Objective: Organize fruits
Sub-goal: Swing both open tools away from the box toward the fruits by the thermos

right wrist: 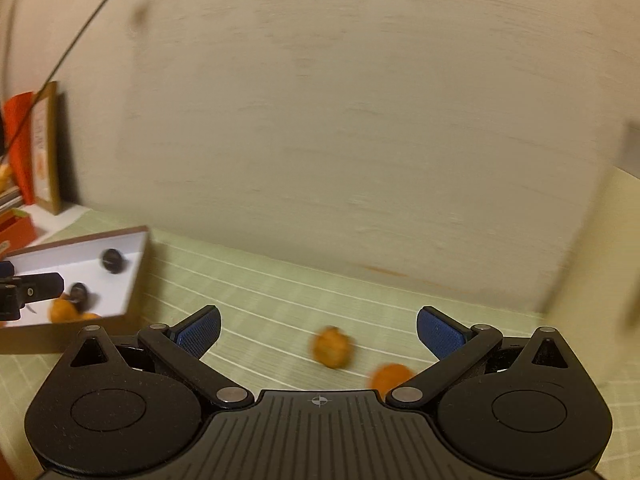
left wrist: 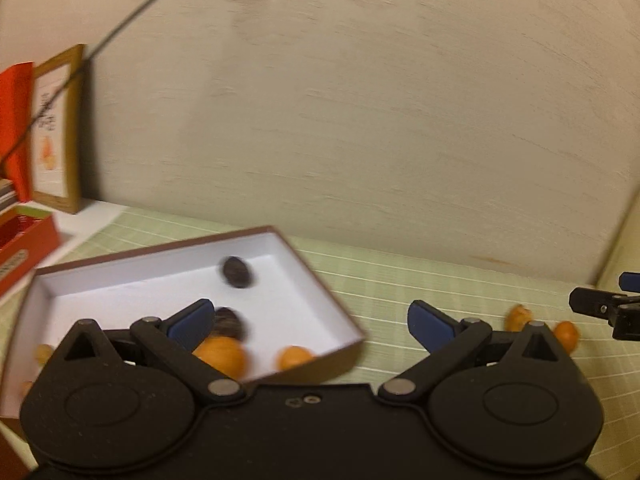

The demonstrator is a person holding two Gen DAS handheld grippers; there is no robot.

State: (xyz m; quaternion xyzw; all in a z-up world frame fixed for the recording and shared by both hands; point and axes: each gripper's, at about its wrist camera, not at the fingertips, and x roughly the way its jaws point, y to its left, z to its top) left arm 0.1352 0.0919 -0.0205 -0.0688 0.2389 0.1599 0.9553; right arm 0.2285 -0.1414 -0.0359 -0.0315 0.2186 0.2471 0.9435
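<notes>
Nothing can be read for certain. The framed picture (left wrist: 54,128), at nine o'clock in the left wrist view, carries a few dark lines of lettering above an orange drawing, too blurred to make out. The red box (left wrist: 24,248) below it has a pale label on its side, and its print is likewise illegible.
</notes>
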